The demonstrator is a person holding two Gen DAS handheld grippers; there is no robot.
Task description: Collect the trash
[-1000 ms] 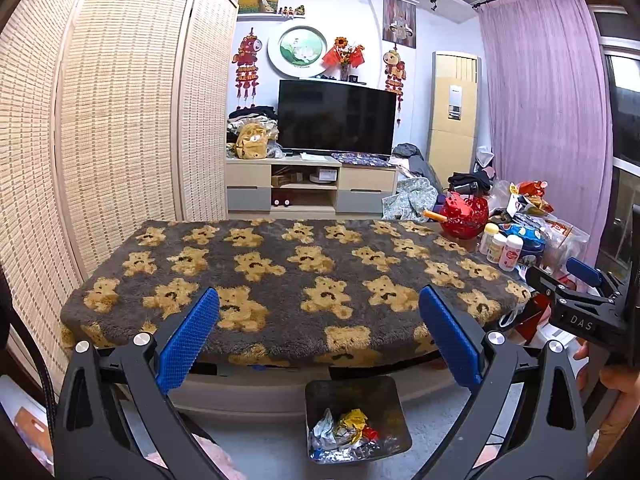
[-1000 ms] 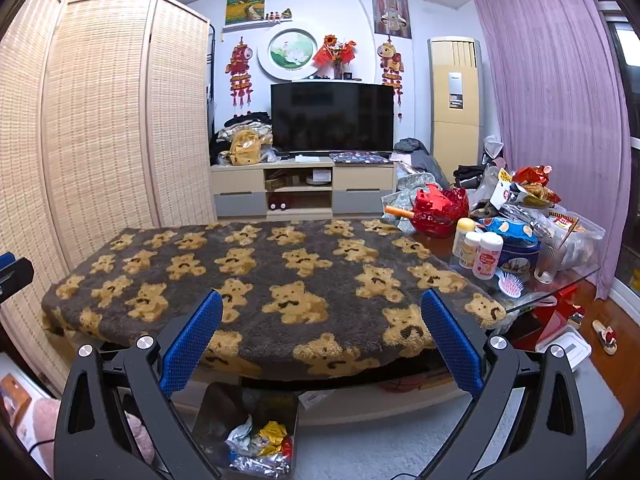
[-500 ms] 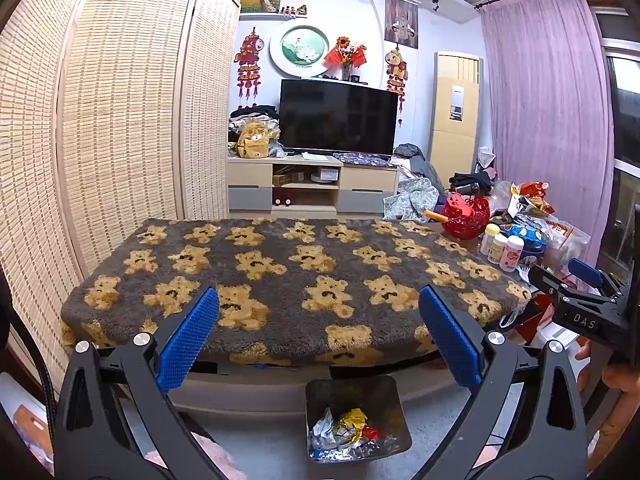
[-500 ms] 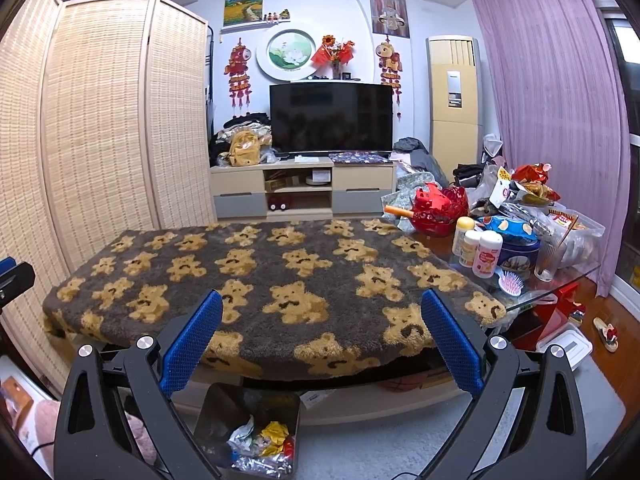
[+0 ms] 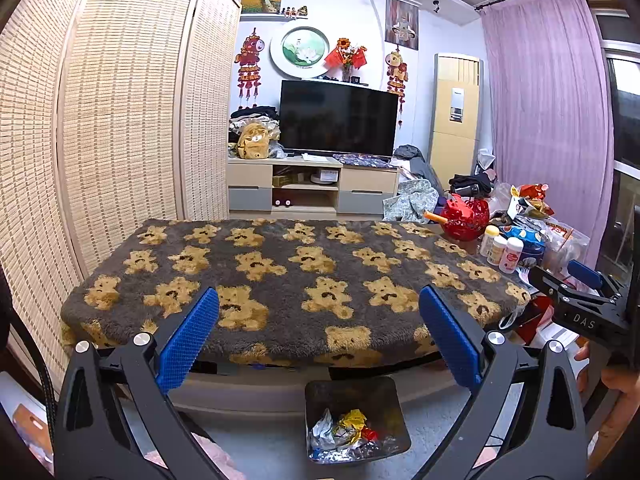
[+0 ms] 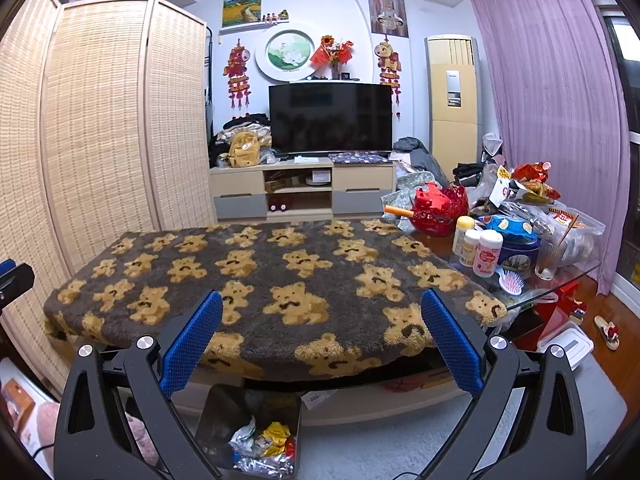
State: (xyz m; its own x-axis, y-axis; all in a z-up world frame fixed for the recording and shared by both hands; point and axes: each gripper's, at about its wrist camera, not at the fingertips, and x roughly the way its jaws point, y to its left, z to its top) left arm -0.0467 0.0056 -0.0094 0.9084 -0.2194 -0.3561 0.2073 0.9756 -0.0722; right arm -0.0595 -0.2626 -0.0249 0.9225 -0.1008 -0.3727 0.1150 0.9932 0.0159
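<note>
A dark square trash bin (image 5: 356, 416) stands on the floor in front of the table, holding crumpled foil and yellow and red wrappers (image 5: 344, 432); the right wrist view shows the same bin (image 6: 250, 430) at lower left. My left gripper (image 5: 318, 336) is open above the table's near edge, nothing between its blue pads. My right gripper (image 6: 320, 336) is open too and holds nothing. The right gripper's black body (image 5: 580, 308) shows at the right edge of the left wrist view, with a hand under it.
A grey blanket with bear prints (image 6: 280, 272) covers the table. Its right end is crowded with bottles (image 6: 480, 250), a red basket (image 6: 438, 210), snack bags, a tin and a hairbrush. A woven screen (image 5: 100, 120) stands left; TV cabinet behind.
</note>
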